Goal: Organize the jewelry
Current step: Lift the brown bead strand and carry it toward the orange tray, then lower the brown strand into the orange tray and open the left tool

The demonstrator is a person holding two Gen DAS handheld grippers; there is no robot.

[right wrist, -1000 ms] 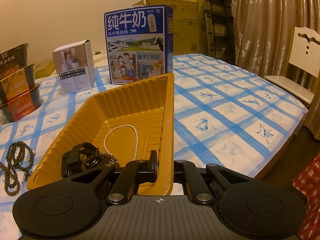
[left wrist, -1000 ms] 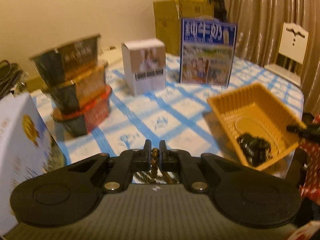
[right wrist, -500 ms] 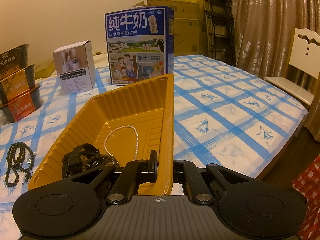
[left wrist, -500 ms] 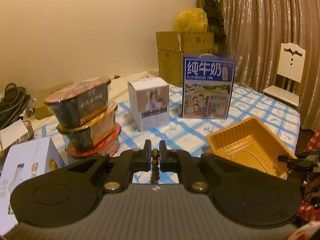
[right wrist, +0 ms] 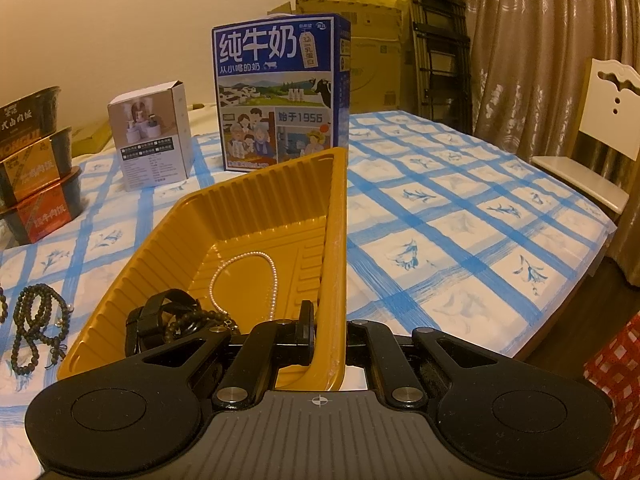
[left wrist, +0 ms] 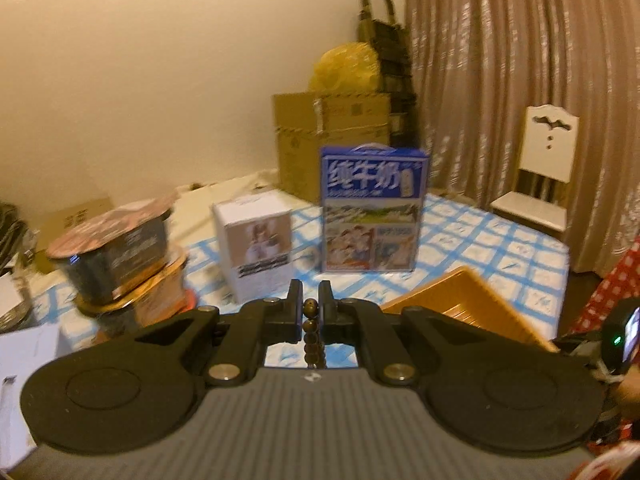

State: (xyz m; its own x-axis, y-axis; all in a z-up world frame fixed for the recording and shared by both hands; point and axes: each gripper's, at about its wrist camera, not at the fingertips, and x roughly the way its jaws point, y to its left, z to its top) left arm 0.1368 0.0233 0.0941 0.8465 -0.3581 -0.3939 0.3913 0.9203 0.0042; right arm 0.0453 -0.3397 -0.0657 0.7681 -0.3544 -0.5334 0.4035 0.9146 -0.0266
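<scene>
Left gripper (left wrist: 311, 310): jaws narrow, pinching a strand of brown beads (left wrist: 311, 326) that hangs straight down between the fingers, held above the table.
Right gripper (right wrist: 326, 330): jaws clamped on the near right wall of the orange tray (right wrist: 248, 216); one finger inside the tray, the other outside.
Orange tray, contents: one white pearl necklace (right wrist: 244, 276) lying in a loop on the floor; one black strap-like item (right wrist: 160, 318) at the near left corner; a dark beaded piece (right wrist: 196, 322) touching the strap. Three pieces visible.
Orange tray, position: on the checked tablecloth (right wrist: 460, 216), near edge, right of centre; tilted up on the held side.
Beads outside the tray: one dark bead string (right wrist: 38, 322) coiled on the cloth, left of the tray, apart from it.
Boxes on the table: one blue milk carton box (right wrist: 280, 92) just beyond the tray's far corner; one small white box (right wrist: 152, 136) to its left.
Bowls: three lidded instant-food bowls (right wrist: 34, 168) stacked at the far left.
Off the table: one cardboard box (left wrist: 332, 140) behind; one white chair (right wrist: 600, 132) at right.
</scene>
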